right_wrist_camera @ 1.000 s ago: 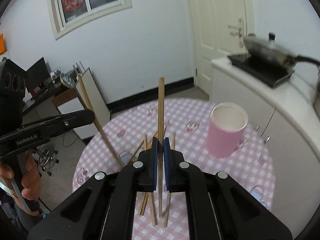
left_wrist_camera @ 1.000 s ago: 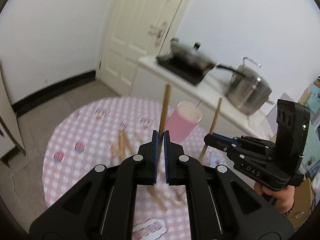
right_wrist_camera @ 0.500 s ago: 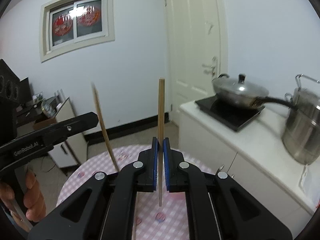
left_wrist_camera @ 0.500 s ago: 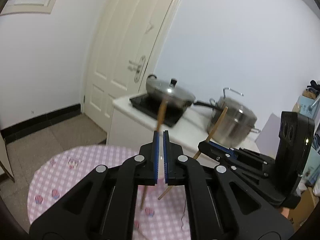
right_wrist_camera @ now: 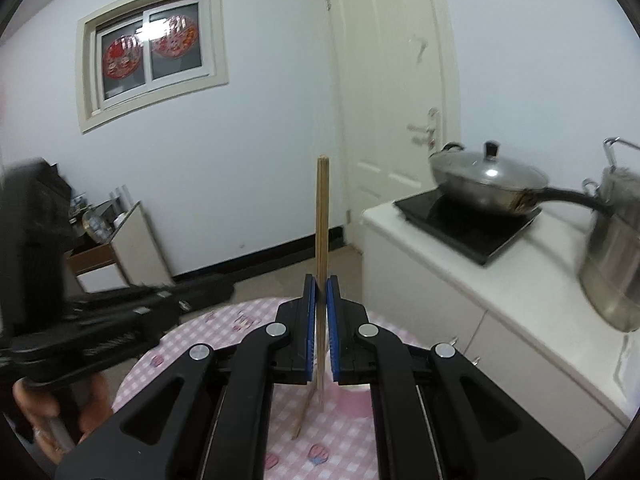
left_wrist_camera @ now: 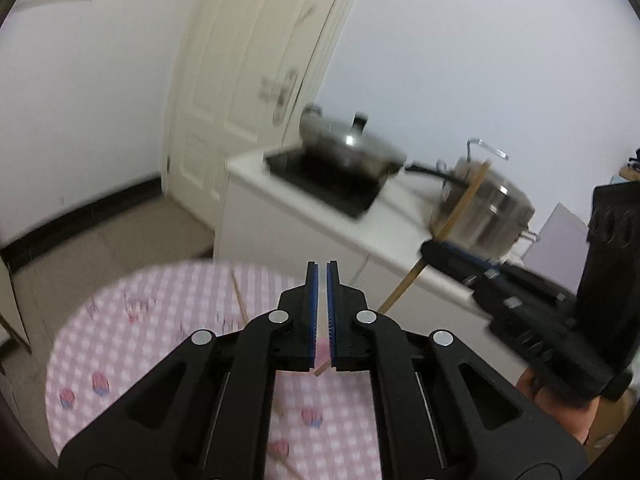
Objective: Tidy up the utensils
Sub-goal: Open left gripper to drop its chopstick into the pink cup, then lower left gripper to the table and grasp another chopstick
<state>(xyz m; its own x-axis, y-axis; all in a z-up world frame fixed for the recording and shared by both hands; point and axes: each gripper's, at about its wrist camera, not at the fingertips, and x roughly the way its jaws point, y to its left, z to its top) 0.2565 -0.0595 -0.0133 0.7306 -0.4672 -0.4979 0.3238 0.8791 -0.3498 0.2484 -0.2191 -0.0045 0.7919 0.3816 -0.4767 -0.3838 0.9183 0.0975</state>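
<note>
**Desk:** What's in the shot, biggest first?

**Operator:** A round table [left_wrist_camera: 120, 340] under a pink checked cloth. Behind it stands a white counter [right_wrist_camera: 500, 300] with a lidded pan [right_wrist_camera: 480, 184] and a steel pot [left_wrist_camera: 488, 208].

**Desk:** And your grippers?

**Operator:** I have both raised above the table. My right gripper [right_wrist_camera: 322, 280] is clenched on one chopstick [right_wrist_camera: 322, 216], upright, its top well above the pads and its lower end hanging over the pink cup [right_wrist_camera: 352, 400]. My left gripper [left_wrist_camera: 322, 268] grips nothing, its blue pads a sliver apart.

**Desk:** Where's the cup?

**Operator:** On the table, mostly hidden beneath my right gripper.

**Desk:** Other utensils?

**Operator:** A second chopstick [right_wrist_camera: 301, 420] leans at the cup's left side; I cannot tell whether it is inside. A thin, blurred stick [left_wrist_camera: 240, 298] shows toward the table's far edge, and I cannot tell whether it lies flat.
</note>
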